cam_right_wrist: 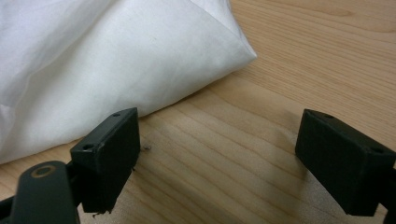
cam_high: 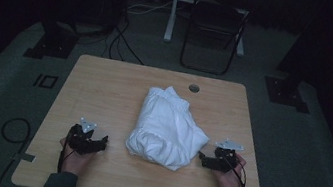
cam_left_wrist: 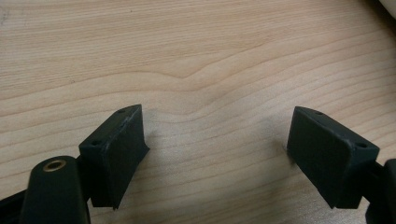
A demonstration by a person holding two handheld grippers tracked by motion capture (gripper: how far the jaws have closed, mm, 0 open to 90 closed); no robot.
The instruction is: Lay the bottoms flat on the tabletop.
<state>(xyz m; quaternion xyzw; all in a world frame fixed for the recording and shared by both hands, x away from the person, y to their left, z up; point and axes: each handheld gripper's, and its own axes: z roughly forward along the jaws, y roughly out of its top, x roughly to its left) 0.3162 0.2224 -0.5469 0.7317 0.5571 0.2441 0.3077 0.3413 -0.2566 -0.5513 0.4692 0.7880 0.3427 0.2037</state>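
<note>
A crumpled white cloth (cam_high: 167,128) lies mid-tabletop (cam_high: 104,89). The left gripper (cam_high: 95,144) and right gripper (cam_high: 204,160) rest either side, both with jaws spread, holding nothing.

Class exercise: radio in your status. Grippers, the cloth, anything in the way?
Left gripper open, empty, over bare table. Right gripper open beside white cloth, not touching. Cloth bunched mid-table. Nothing in the way.

Cloth bundle (cam_high: 168,128) lies mid-table (cam_high: 104,89), between left tongs (cam_high: 105,139) and right tongs (cam_high: 201,156).
</note>
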